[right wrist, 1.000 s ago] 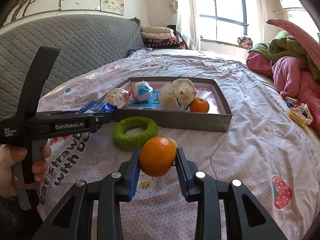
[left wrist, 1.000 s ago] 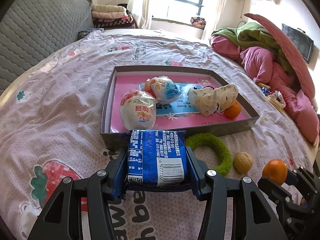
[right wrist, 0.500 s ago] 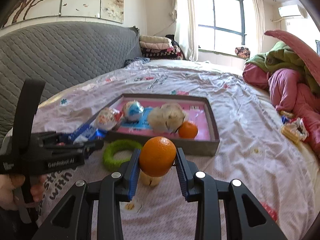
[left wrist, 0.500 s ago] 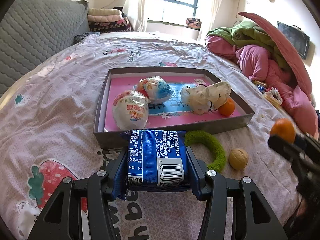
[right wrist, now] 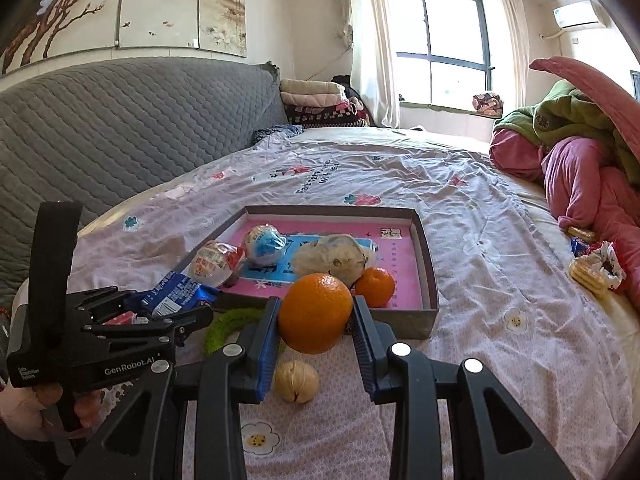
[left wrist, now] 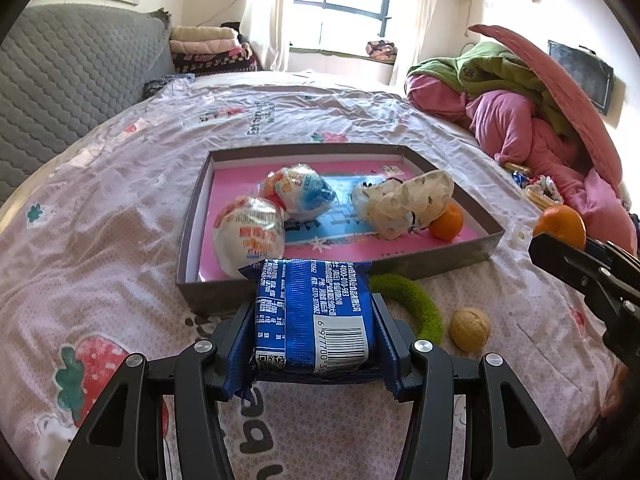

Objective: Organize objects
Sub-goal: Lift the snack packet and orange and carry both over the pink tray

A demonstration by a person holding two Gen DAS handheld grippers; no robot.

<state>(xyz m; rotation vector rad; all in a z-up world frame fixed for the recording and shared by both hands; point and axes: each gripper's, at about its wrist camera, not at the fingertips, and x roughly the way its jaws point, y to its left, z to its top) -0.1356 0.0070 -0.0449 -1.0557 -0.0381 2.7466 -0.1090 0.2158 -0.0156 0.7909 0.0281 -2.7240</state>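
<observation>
My left gripper (left wrist: pixel 314 316) is shut on a blue snack packet (left wrist: pixel 314 320) and holds it just before the near wall of a grey tray (left wrist: pixel 192 236) with a pink floor. The packet also shows in the right wrist view (right wrist: pixel 176 294). My right gripper (right wrist: pixel 316 320) is shut on an orange (right wrist: pixel 315 313), held above the bed in front of the tray (right wrist: pixel 426 268); it shows at the right of the left wrist view (left wrist: pixel 560 226). In the tray lie two wrapped round snacks (left wrist: pixel 250 236) (left wrist: pixel 298 190), a crumpled pale bag (left wrist: pixel 404 200) and a second orange (left wrist: pixel 447 221).
A green fuzzy ring (left wrist: pixel 416 304) and a walnut (left wrist: pixel 470 329) lie on the printed bedsheet near the tray's front. Pink and green bedding (left wrist: pixel 532 120) is piled at the right, with snack wrappers (right wrist: pixel 596 268) beside it. A grey headboard (right wrist: pixel 120 120) stands left.
My right gripper has lifted the orange and carried it forward toward the tray. The left gripper with the packet has risen slightly and stays in front of the tray.
</observation>
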